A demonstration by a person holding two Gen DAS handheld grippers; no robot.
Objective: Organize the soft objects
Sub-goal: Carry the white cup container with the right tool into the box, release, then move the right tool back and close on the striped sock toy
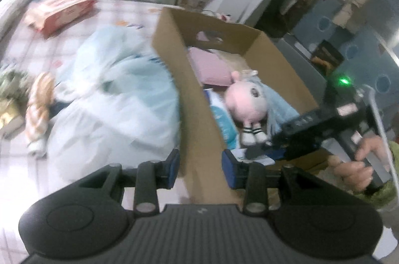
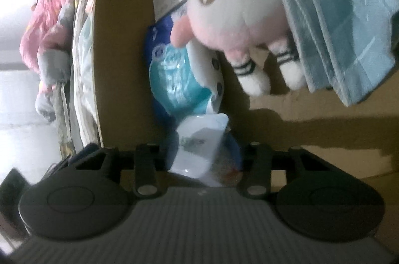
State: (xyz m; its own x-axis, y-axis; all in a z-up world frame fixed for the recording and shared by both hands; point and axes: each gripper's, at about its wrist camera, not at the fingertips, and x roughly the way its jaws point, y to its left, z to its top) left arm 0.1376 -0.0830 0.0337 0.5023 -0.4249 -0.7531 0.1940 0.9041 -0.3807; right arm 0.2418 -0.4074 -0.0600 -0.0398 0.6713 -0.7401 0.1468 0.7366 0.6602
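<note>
Cardboard box [image 1: 274, 69], open-topped, on my bed, holding soft goods.
My left gripper [image 1: 200, 168] stands part open, astride the box wall; my right gripper [image 2: 199, 159] clasps a pale packet [image 2: 197, 146]; pink plush doll [image 2: 234, 9] lies at one o'clock beside the folded blue cloth [image 2: 349, 14].

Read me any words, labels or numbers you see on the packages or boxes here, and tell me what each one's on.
None can be read.
Pink package on the bed: printing too blurred to read.
Blue and white packet in the cardboard box: printed marks, too blurred to read.
White label at the right tool: grey smudge, unreadable.
Plush doll: no text.
</note>
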